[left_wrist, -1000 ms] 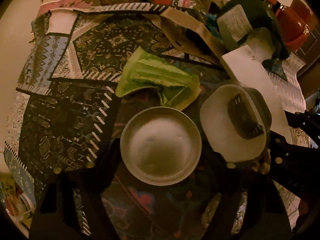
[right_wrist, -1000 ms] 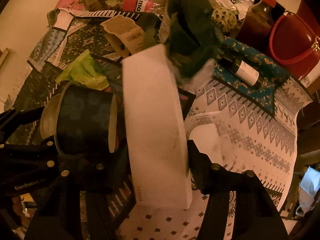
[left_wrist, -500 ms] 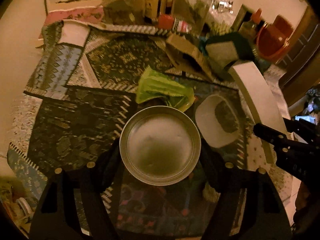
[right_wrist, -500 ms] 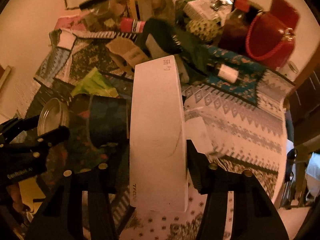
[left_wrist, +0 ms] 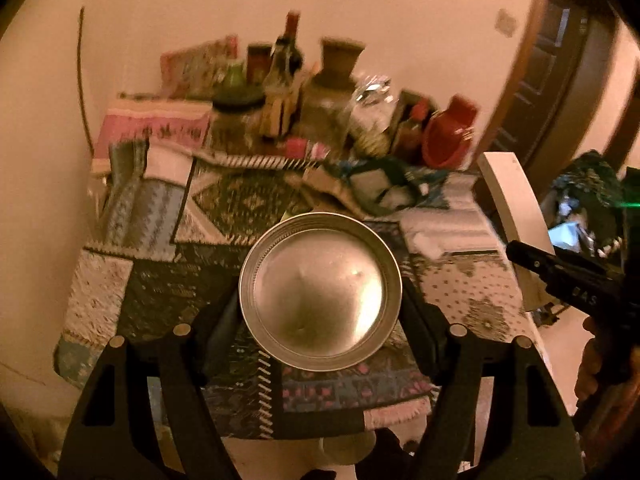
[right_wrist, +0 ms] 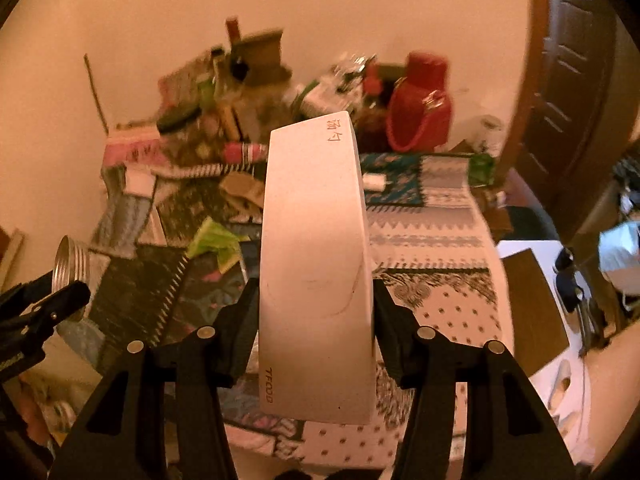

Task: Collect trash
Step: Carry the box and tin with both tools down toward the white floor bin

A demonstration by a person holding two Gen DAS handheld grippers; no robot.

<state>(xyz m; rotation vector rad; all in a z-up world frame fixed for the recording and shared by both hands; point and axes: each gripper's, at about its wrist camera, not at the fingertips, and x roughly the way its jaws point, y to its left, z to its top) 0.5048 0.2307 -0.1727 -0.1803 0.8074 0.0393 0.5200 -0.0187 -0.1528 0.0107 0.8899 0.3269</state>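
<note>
My left gripper (left_wrist: 320,312) is shut on a round metal tin (left_wrist: 320,280), its shiny flat end facing the camera. The right wrist view shows the same tin (right_wrist: 70,258) at the far left, clamped by the left gripper (right_wrist: 64,286). My right gripper (right_wrist: 316,300) is shut on a long white box (right_wrist: 316,240) that points away toward the table's back. The white box (left_wrist: 508,200) and right gripper (left_wrist: 536,264) sit at the right edge of the left wrist view. Both loads hang above the patchwork-covered table (left_wrist: 160,292). A crumpled green wrapper (right_wrist: 216,240) lies on the cloth.
Bottles, jars and packets (left_wrist: 280,92) crowd the back of the table against the wall. A red bag (right_wrist: 420,108) stands at the back right. A dark wooden door (right_wrist: 576,80) is at the right, and a white stand (right_wrist: 532,308) sits beside the table.
Both grippers have risen and drawn back from the table, carrying the tin and the white box. The wall and door have come into view, and the table looks smaller.
</note>
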